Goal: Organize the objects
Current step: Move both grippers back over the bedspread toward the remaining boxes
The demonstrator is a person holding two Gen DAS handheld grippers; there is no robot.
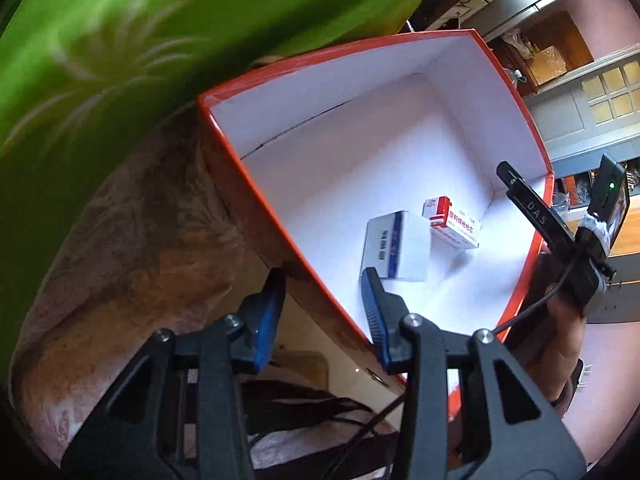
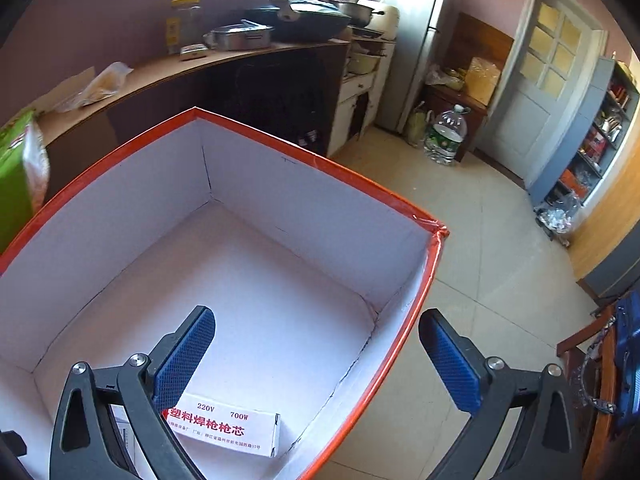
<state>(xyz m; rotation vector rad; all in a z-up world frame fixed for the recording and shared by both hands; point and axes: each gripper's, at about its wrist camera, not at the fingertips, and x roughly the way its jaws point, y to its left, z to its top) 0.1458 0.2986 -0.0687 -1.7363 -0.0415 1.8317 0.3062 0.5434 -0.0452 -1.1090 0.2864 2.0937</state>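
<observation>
An orange box with a white inside (image 1: pixel 224 140) (image 2: pixel 424 292) holds two small cartons: a white and blue one (image 1: pixel 396 246) and a red and white one (image 1: pixel 452 222) (image 2: pixel 228 426). My left gripper (image 1: pixel 324 312) is open and empty, its jaws astride the box's near wall. My right gripper (image 2: pixel 316 356) is open and empty, straddling the box's right wall, above the red and white carton. The right gripper also shows in the left wrist view at the box's far edge (image 1: pixel 532 208).
A green cloth (image 1: pixel 160 40) and a brown patterned cover (image 1: pixel 120 240) lie beside the box. A counter with pans (image 2: pixel 248 36), a fridge (image 2: pixel 416 40), a water jug (image 2: pixel 444 134), a door (image 2: pixel 548 80) and shelves (image 2: pixel 596 132) surround a tiled floor.
</observation>
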